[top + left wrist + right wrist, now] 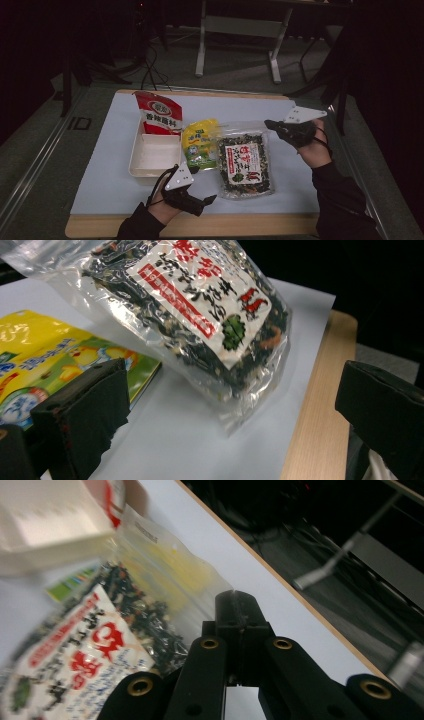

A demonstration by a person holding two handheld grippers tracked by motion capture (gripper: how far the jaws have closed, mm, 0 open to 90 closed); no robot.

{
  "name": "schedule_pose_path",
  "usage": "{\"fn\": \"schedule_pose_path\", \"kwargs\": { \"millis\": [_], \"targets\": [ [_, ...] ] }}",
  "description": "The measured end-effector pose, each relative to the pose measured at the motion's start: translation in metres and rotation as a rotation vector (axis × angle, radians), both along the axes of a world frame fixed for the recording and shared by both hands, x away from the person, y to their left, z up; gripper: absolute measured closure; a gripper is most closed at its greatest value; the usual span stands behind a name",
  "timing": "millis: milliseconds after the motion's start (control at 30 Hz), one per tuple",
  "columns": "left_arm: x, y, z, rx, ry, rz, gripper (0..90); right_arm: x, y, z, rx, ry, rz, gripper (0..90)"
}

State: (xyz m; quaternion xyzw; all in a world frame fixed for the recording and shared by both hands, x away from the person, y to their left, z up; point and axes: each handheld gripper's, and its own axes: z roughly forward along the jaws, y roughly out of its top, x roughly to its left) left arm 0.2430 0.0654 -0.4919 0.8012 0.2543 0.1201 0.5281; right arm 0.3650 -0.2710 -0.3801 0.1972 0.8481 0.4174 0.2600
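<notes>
A clear bag of dark dried greens with a white and red label lies right of centre on the white mat; in the left gripper view the bag hangs tilted, its far end raised off the mat. My right gripper is shut on the bag's top right corner, and in the right gripper view its jaws meet on the clear plastic edge. My left gripper stands open near the table's front edge, left of the bag's lower end, with nothing between its jaws.
A yellow snack packet lies beside the bag, partly under it. A white tray stands to the left with a red packet leaning at its far end. The wooden table edge runs along the front.
</notes>
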Motion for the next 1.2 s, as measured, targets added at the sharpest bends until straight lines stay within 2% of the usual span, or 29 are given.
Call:
{"fn": "schedule_pose_path", "kwargs": {
  "millis": [100,167,333,433,567,633,767,833,867,900,967,1000,1033,1100,1167,1200],
  "targets": [
    [0.006,-0.003,-0.003,-0.001,0.028,-0.008,2.6,-0.011,-0.002,0.006,0.023,-0.016,0.026,90.0],
    [0.011,-0.006,-0.006,-0.001,0.04,-0.002,5.7,-0.018,-0.003,0.008,0.021,-0.031,0.035,90.0],
    [0.019,-0.018,-0.009,0.015,0.083,-0.008,6.1,-0.035,-0.009,0.016,0.032,-0.052,0.067,90.0],
    [0.02,-0.027,-0.005,0.054,0.064,0.017,6.0,-0.046,-0.013,0.021,0.041,-0.063,0.095,90.0],
    [0.029,-0.029,-0.001,0.045,0.066,0.045,5.7,-0.059,-0.017,0.027,0.038,-0.084,0.125,90.0],
    [0.036,-0.03,0.0,0.044,0.067,0.042,6.1,-0.063,-0.017,0.03,0.027,-0.095,0.13,90.0],
    [0.048,-0.037,0.002,0.01,0.082,-0.011,8.0,-0.069,-0.016,0.033,0.021,-0.113,0.14,90.0],
    [0.054,-0.042,0.002,-0.019,0.111,-0.021,12.5,-0.07,-0.016,0.034,0.022,-0.112,0.149,90.0],
    [0.057,-0.044,0.002,-0.039,0.137,-0.056,16.1,-0.07,-0.016,0.034,0.023,-0.114,0.15,90.0],
    [0.059,-0.045,0.002,-0.047,0.142,-0.083,17.3,-0.071,-0.015,0.035,0.027,-0.108,0.156,90.0],
    [0.061,-0.048,0.003,-0.038,0.142,-0.128,25.5,-0.071,-0.014,0.035,0.025,-0.107,0.16,90.0],
    [0.06,-0.048,0.003,-0.023,0.126,-0.132,27.2,-0.071,-0.014,0.035,0.027,-0.109,0.161,90.0],
    [0.058,-0.047,0.003,-0.01,0.101,-0.135,35.2,-0.071,-0.015,0.036,0.031,-0.107,0.163,90.0],
    [0.057,-0.046,0.001,-0.018,0.118,-0.173,47.9,-0.072,-0.016,0.038,0.036,-0.107,0.162,90.0],
    [0.054,-0.046,0.002,-0.025,0.113,-0.208,61.7,-0.073,-0.017,0.04,0.043,-0.104,0.161,90.0],
    [0.052,-0.046,0.004,-0.014,0.102,-0.217,67.8,-0.073,-0.017,0.041,0.041,-0.107,0.161,90.0]
  ]
}}
